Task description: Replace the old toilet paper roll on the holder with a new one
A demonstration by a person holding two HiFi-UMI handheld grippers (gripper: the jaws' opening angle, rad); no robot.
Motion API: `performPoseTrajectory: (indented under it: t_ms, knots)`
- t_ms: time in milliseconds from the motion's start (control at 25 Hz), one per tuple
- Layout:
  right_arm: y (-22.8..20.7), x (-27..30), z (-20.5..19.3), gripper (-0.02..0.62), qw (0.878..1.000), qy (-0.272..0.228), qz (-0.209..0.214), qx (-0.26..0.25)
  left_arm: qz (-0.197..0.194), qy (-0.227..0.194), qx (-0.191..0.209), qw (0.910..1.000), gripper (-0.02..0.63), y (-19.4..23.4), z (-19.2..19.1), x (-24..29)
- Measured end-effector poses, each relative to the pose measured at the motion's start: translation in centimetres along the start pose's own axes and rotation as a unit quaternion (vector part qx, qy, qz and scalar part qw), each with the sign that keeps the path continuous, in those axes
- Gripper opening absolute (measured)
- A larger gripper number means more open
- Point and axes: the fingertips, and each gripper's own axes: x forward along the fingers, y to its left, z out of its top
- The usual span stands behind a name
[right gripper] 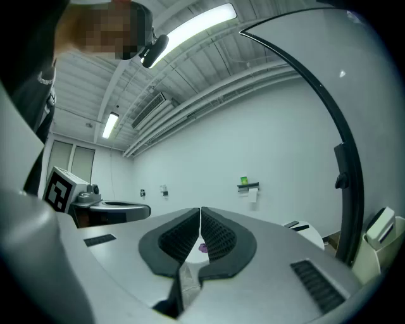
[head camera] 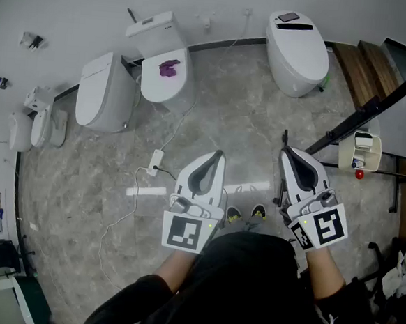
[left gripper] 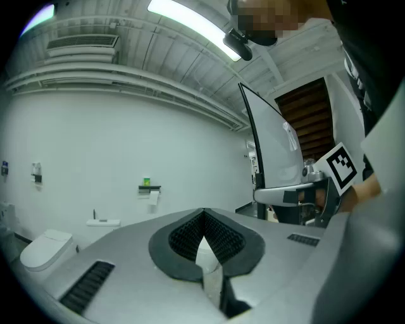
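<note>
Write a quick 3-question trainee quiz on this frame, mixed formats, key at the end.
1. True or false: the claws of the left gripper and the right gripper are both shut, with nothing held.
2. The object lying on the toilet lid is: A) purple B) yellow C) black
3. Fill in: below the green item, the wall holder has white ____ hanging from it.
Key: 1 true; 2 A; 3 toilet paper.

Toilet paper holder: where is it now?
The holder is on the far wall, left of centre in the left gripper view, up-right of a toilet tank.
</note>
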Motion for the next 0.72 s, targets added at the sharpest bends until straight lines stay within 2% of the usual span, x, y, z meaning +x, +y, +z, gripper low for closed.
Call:
performPoseTrajectory:
  t_ms: [400, 720]
  knots:
    - [2.8, 1.8, -0.1, 0.02, 1.0, 0.008, -0.001, -0.007, 0.009, 0.007, 0.004, 0.9999, 0.014, 3.3, -0.1, -2.5]
    - [1.6, 5.2, -0.1, 0.02, 1.0, 0.007, -0.001, -0.022, 0.015, -0.008, -0.001, 0.9998, 0.014, 6.7, -0.4, -1.0]
